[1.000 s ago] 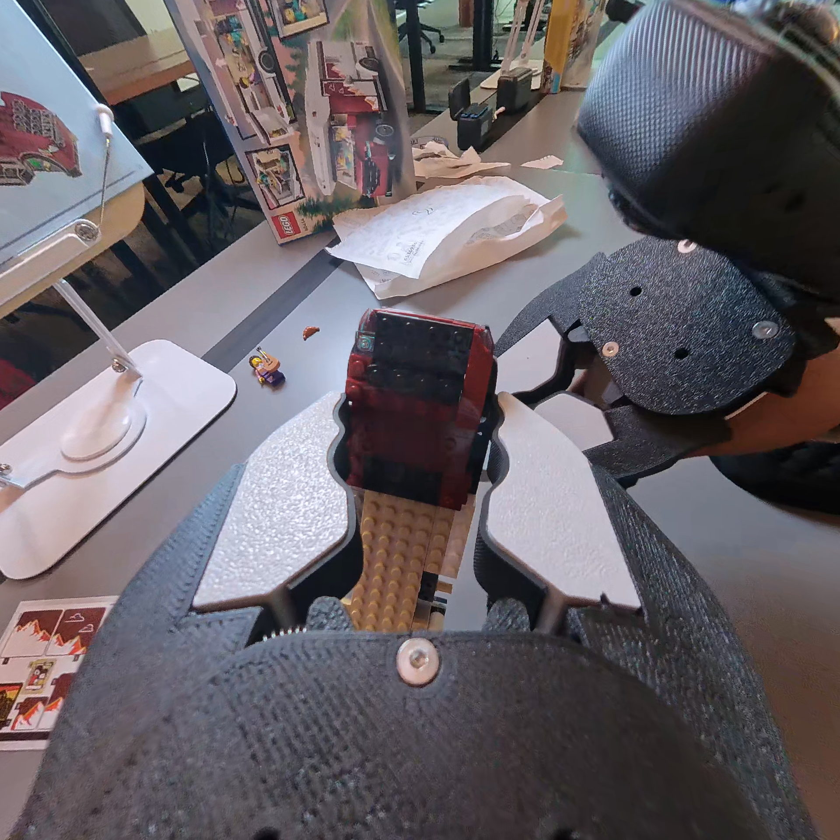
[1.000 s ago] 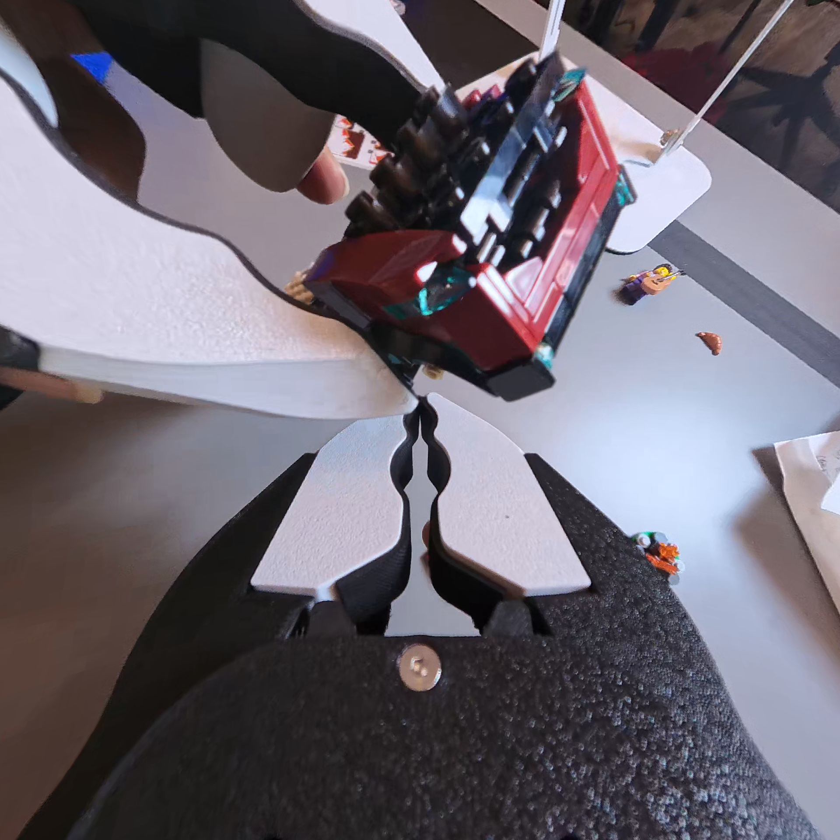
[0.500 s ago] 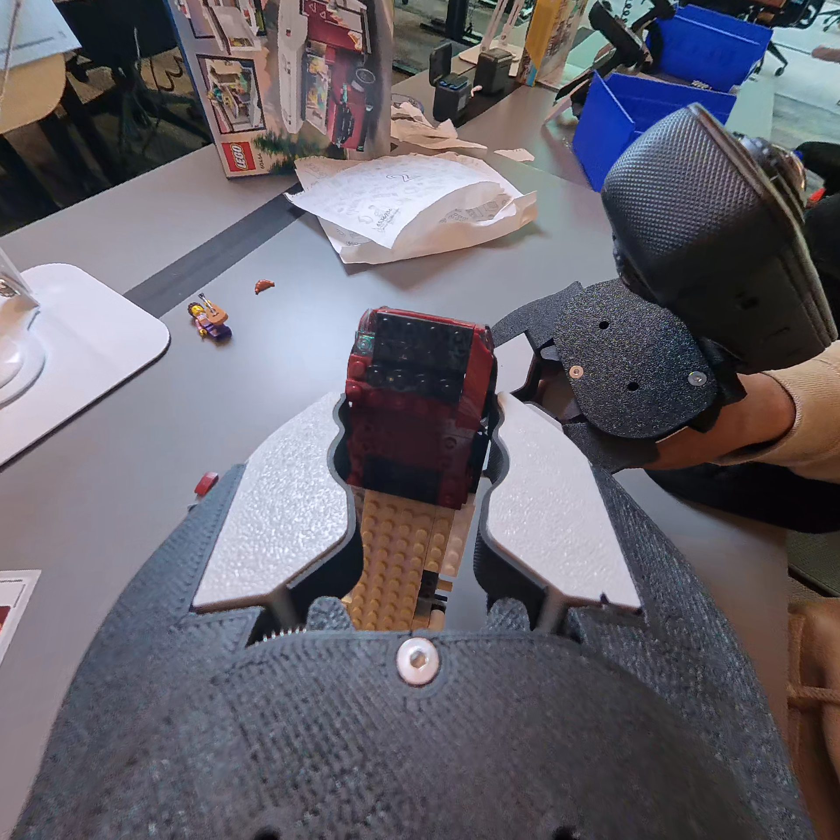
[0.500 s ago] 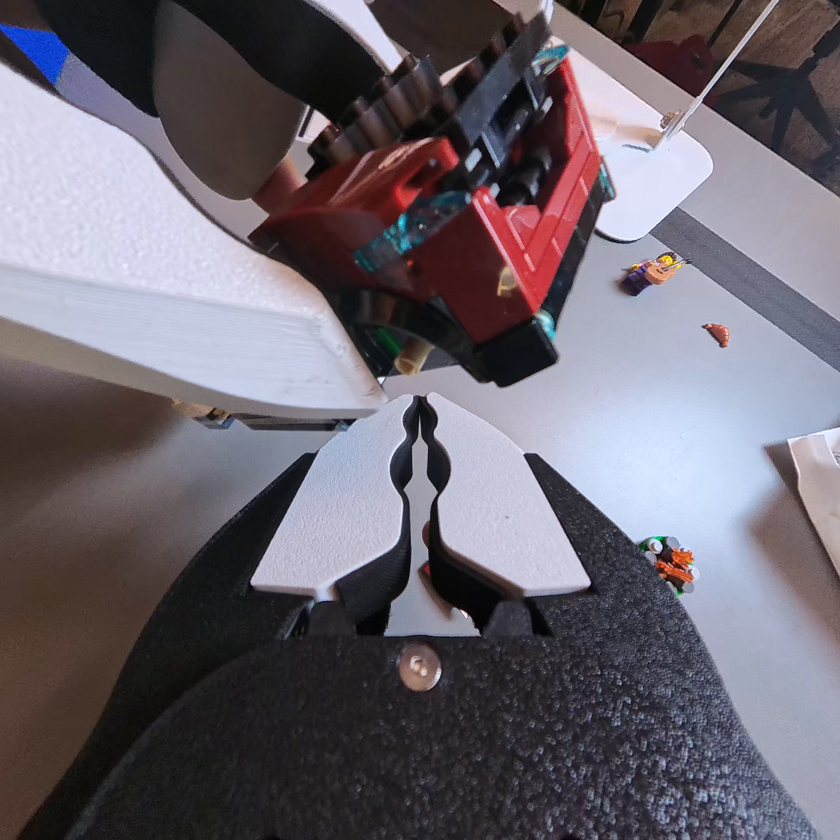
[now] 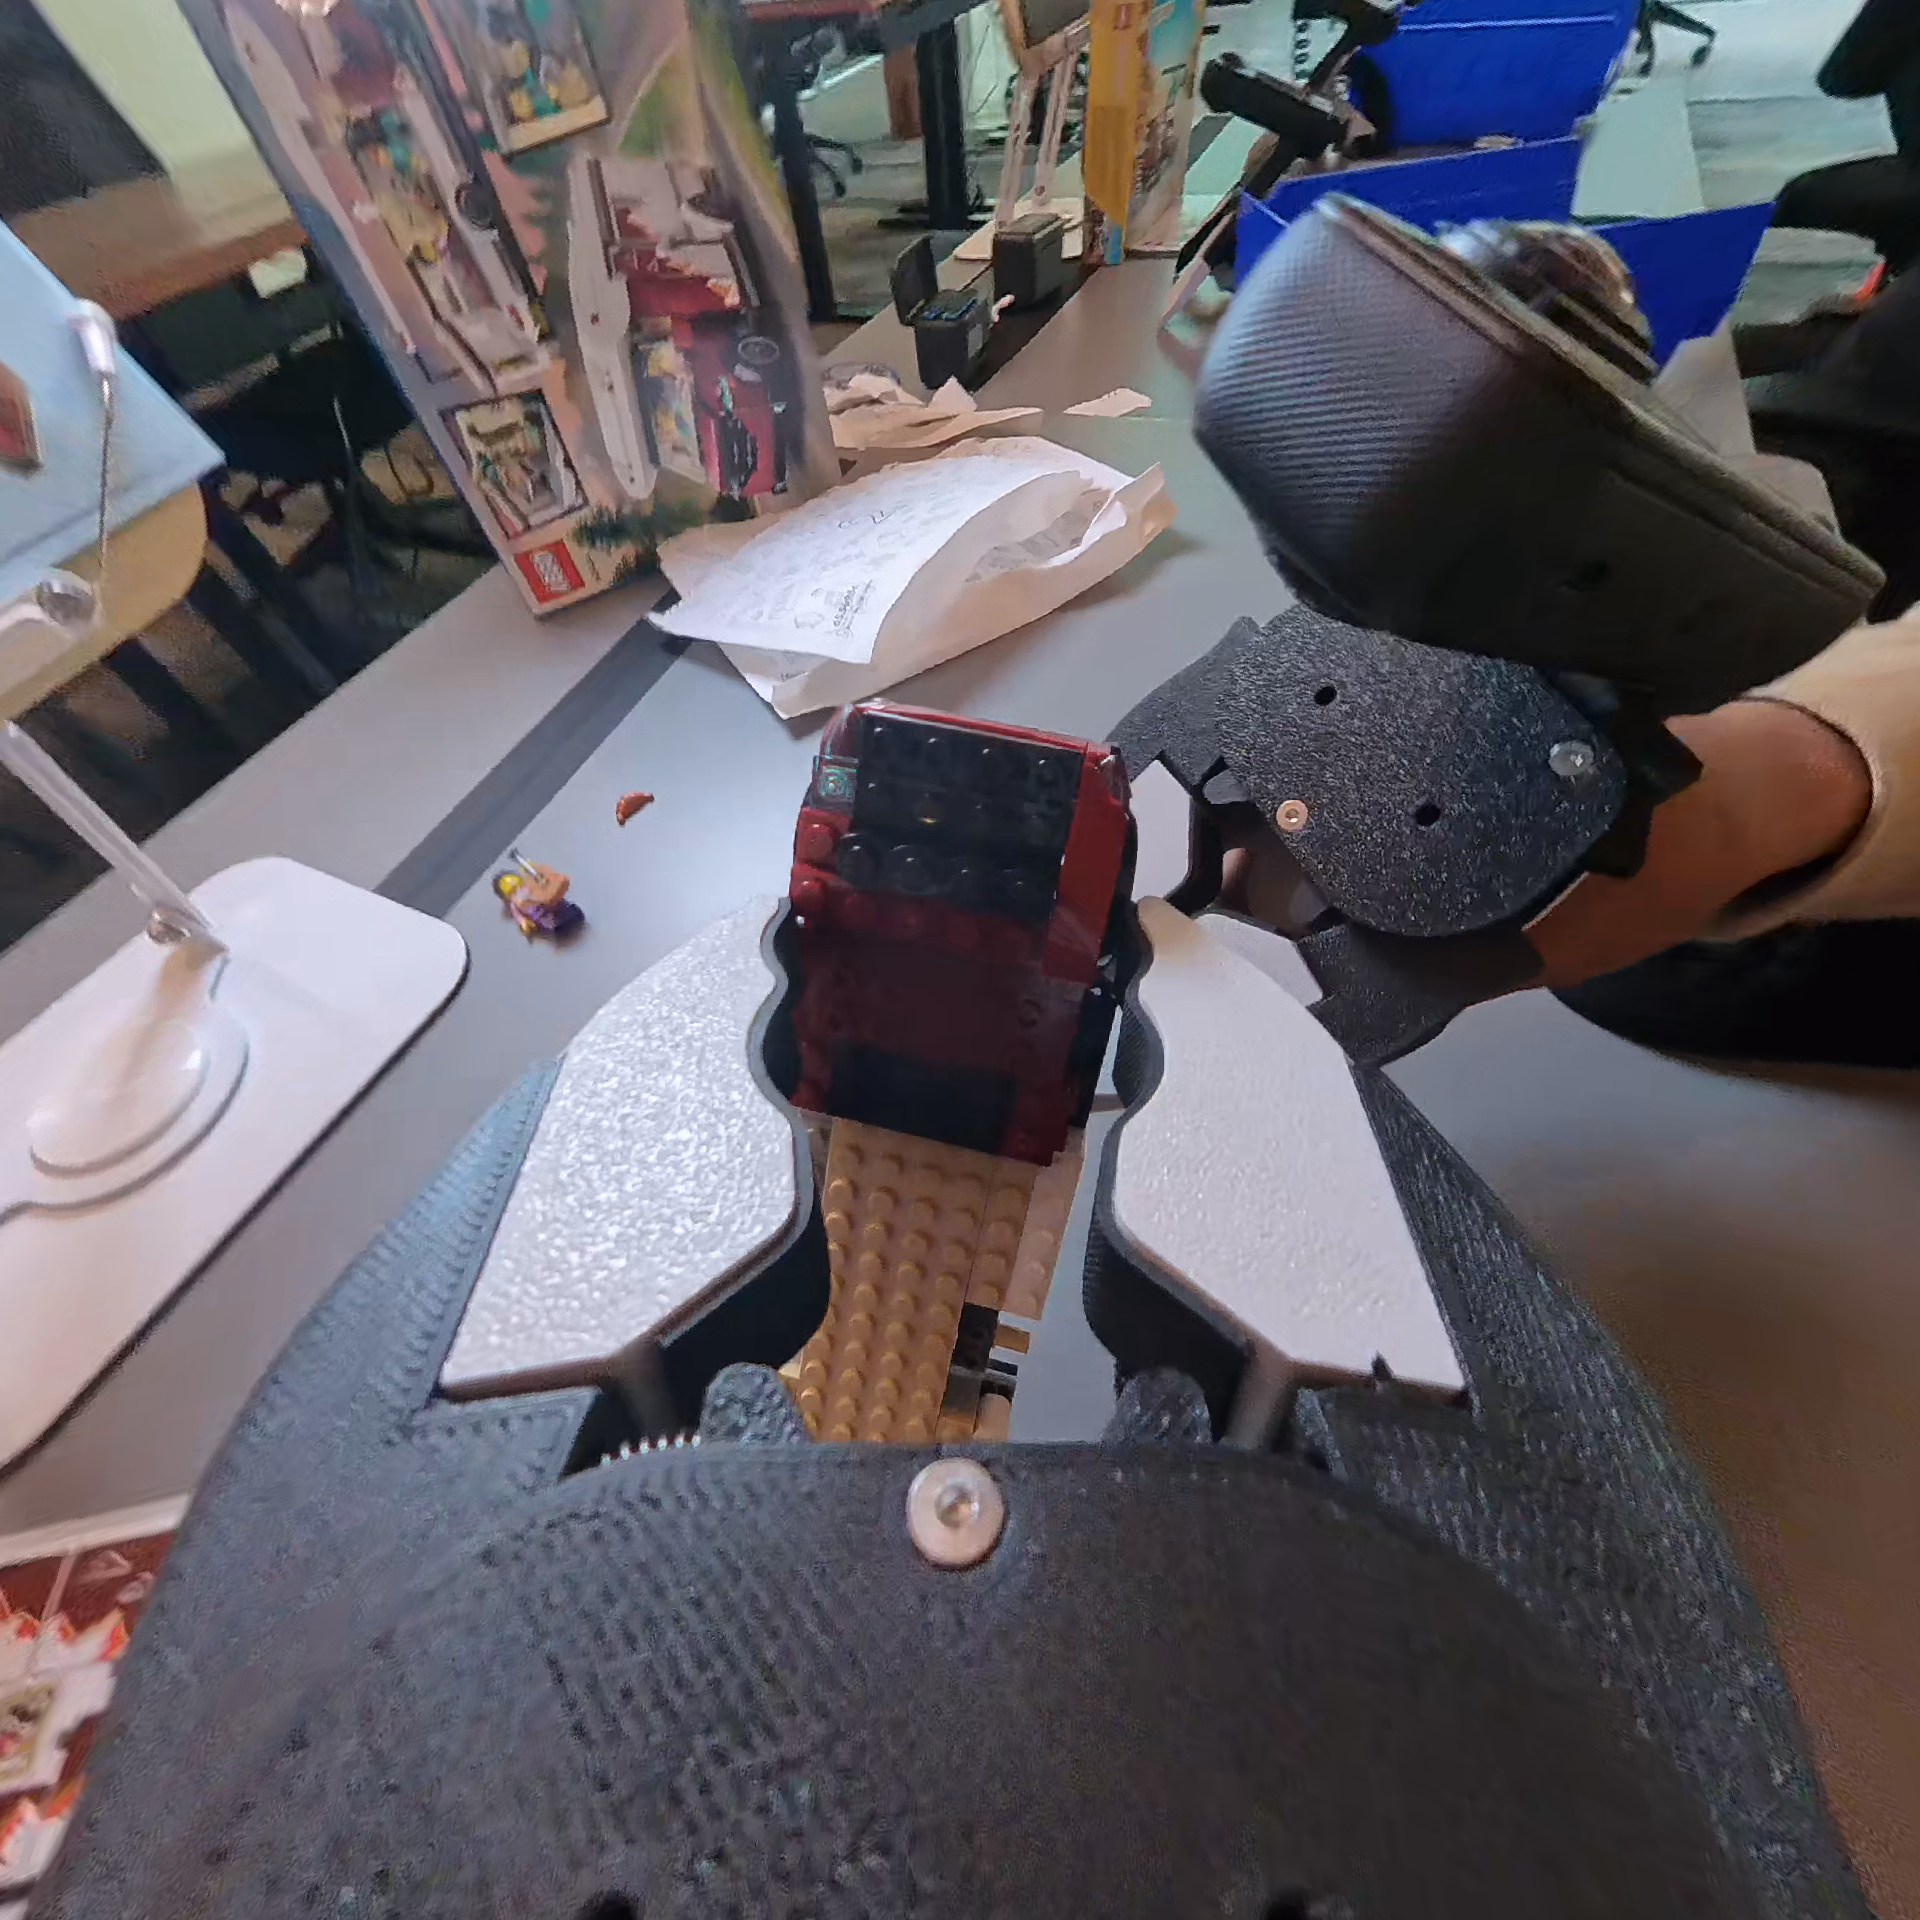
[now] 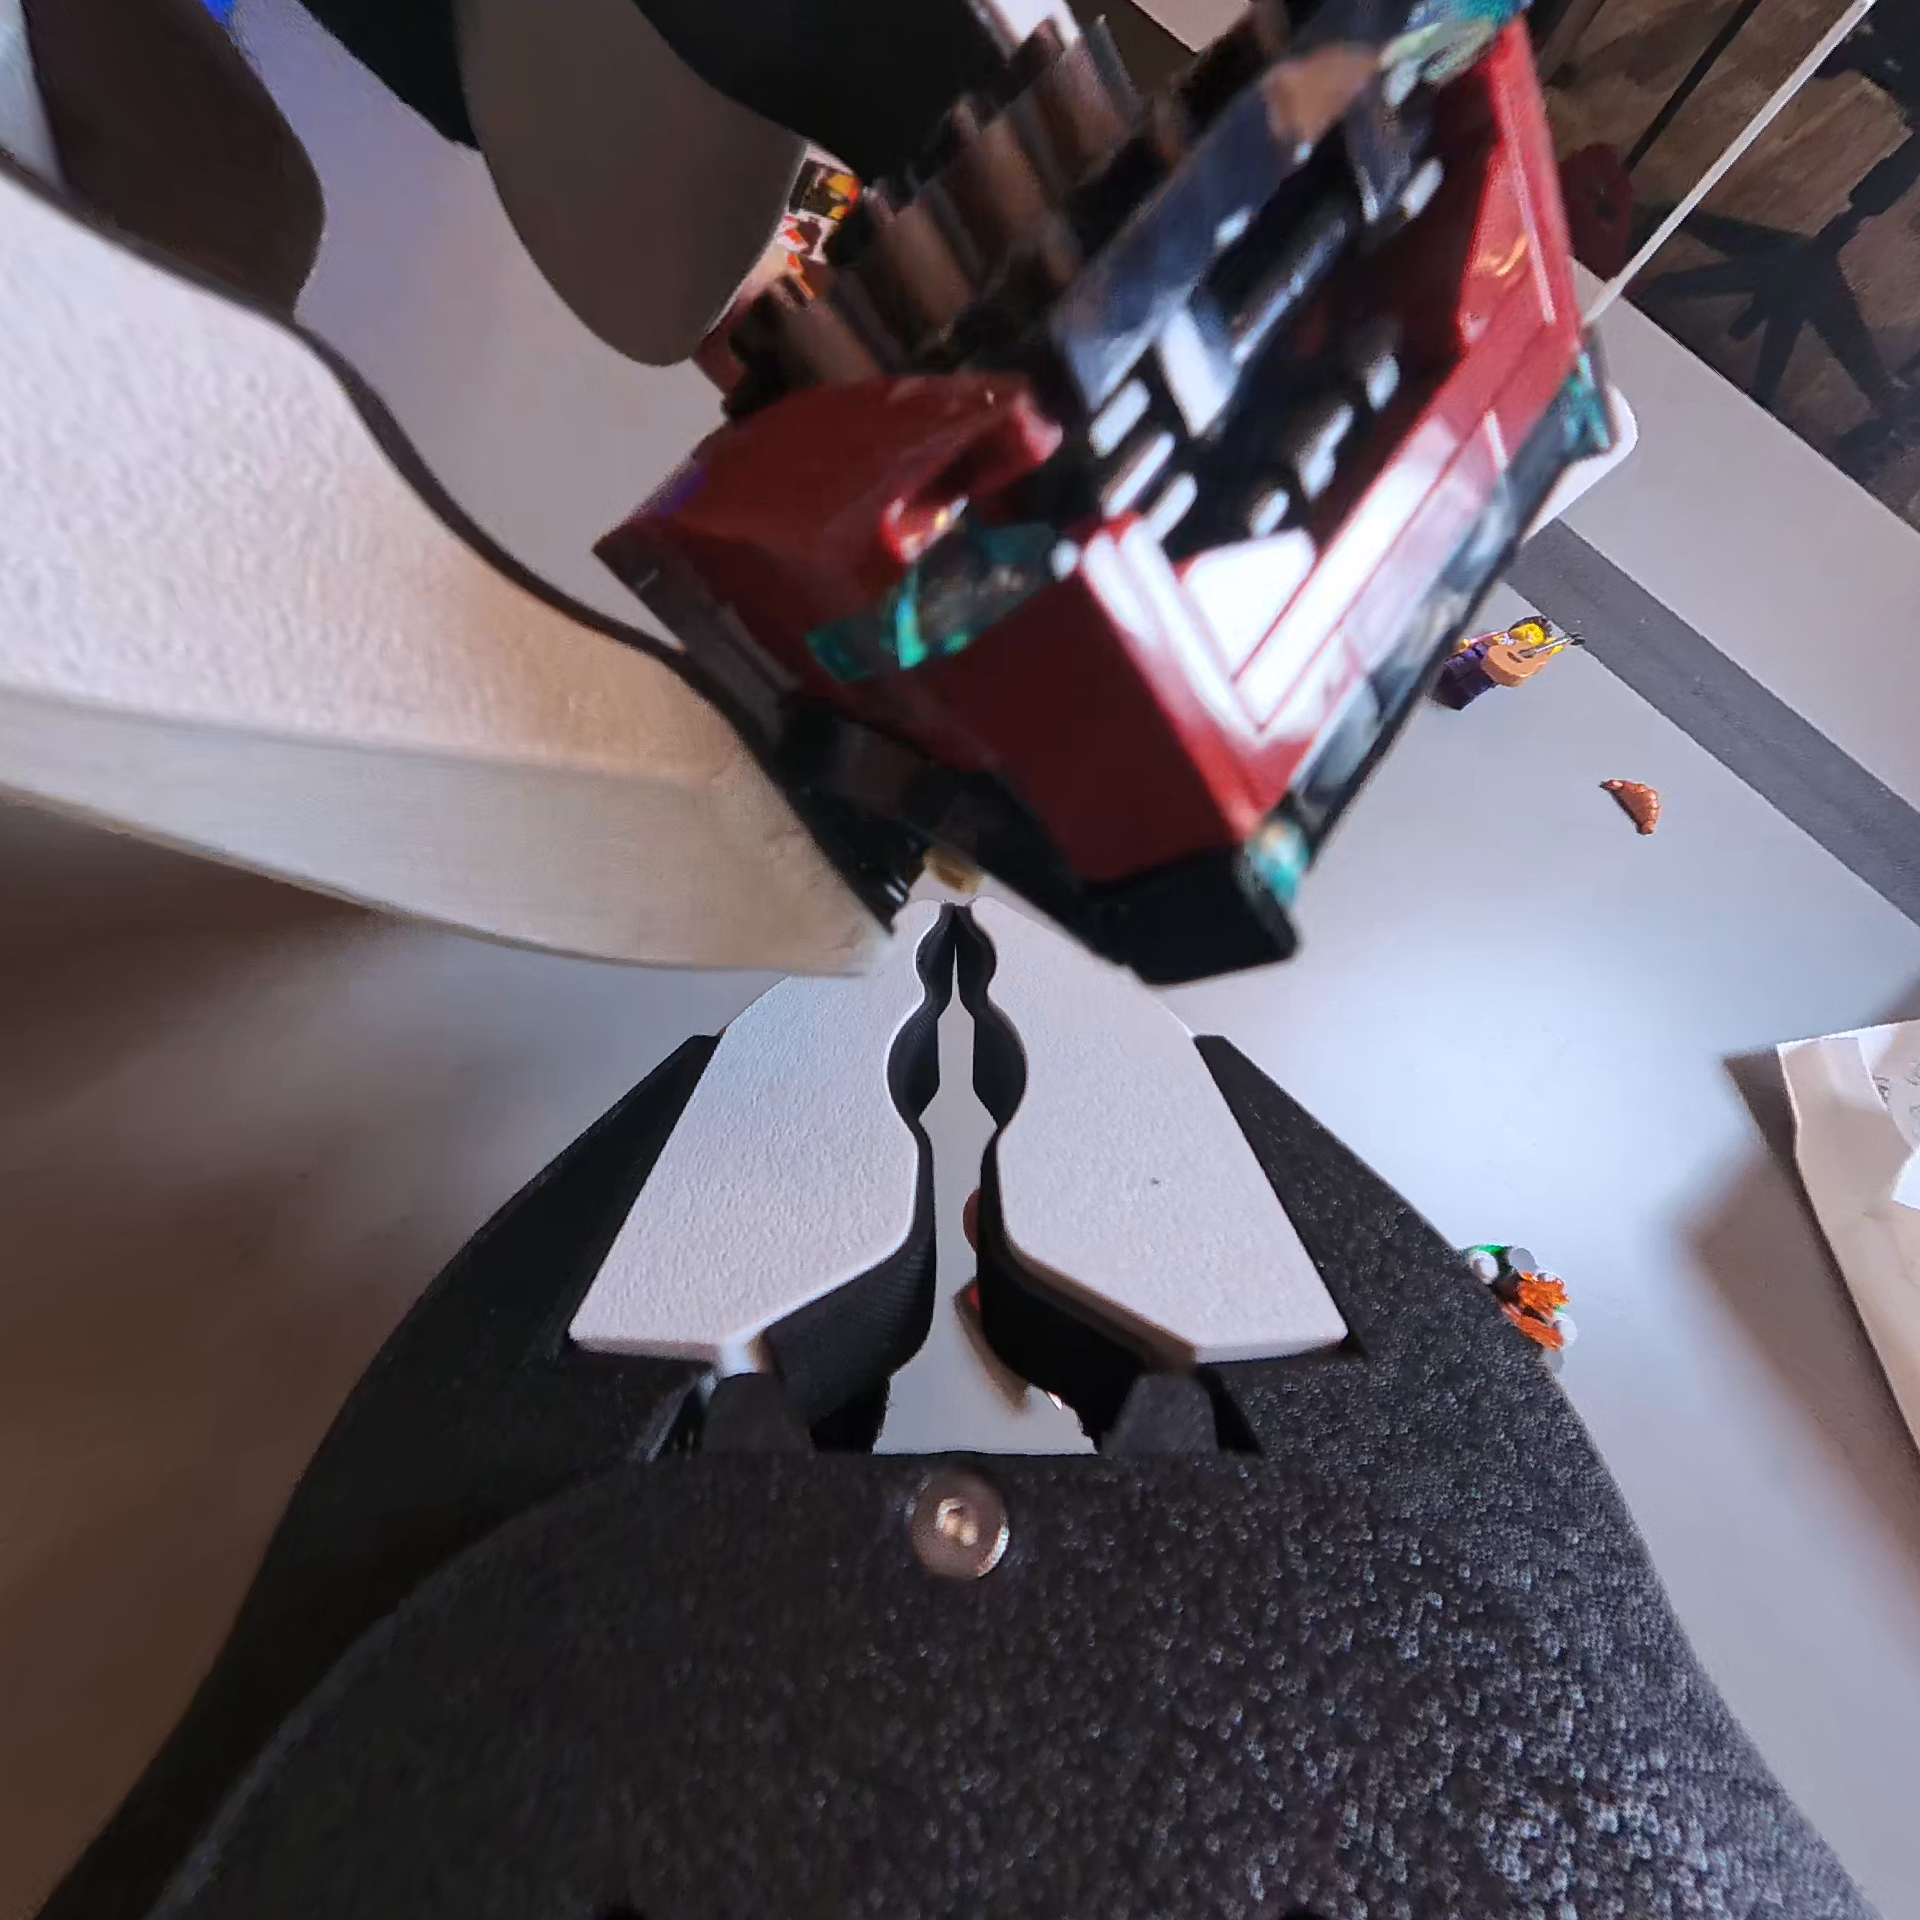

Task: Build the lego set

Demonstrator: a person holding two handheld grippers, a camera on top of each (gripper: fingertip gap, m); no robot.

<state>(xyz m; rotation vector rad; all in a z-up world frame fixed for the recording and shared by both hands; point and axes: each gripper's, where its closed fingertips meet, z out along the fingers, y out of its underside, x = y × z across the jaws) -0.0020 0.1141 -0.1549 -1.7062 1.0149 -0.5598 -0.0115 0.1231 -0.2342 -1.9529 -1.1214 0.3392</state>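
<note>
Between the two white fingers [image 5: 665, 1132] of the left gripper [image 5: 951, 935] we see a dark red brick car [image 5: 951, 914], lifted above the grey worktop [image 5: 1558, 1195]. The jaws are clamped on its sides, and its tan studded base [image 5: 904, 1288] runs back toward the gripper body. From the right wrist view the same car [image 6: 1164, 665] hangs tilted in the air, with one white finger [image 6: 364, 707] of the left gripper pressed on its side.

The right gripper [image 6: 956, 920] has its jaws together, and we see nothing between the tips. The tips stand just under the lower edge of the car, beside a small tan peg [image 6: 951, 878]. We cannot tell if they touch it.

On the worktop lie a small figure [image 5: 540, 899] with a guitar, a little brown piece [image 5: 632, 802], a white paper bag [image 5: 914, 571] and a white stand base [image 5: 239, 1029]. A printed toy box [image 5: 582, 312] stands farther back, and a sticker sheet [image 5: 52, 1683] lies at the near left edge. In the right wrist view a small orange and green piece [image 6: 1522, 1294] lies beside the right gripper.

We judge that the left gripper steadies the car while the closed right tips work at its underside. Such contact needs a firm hold on the left and a slow, small movement on the right.
</note>
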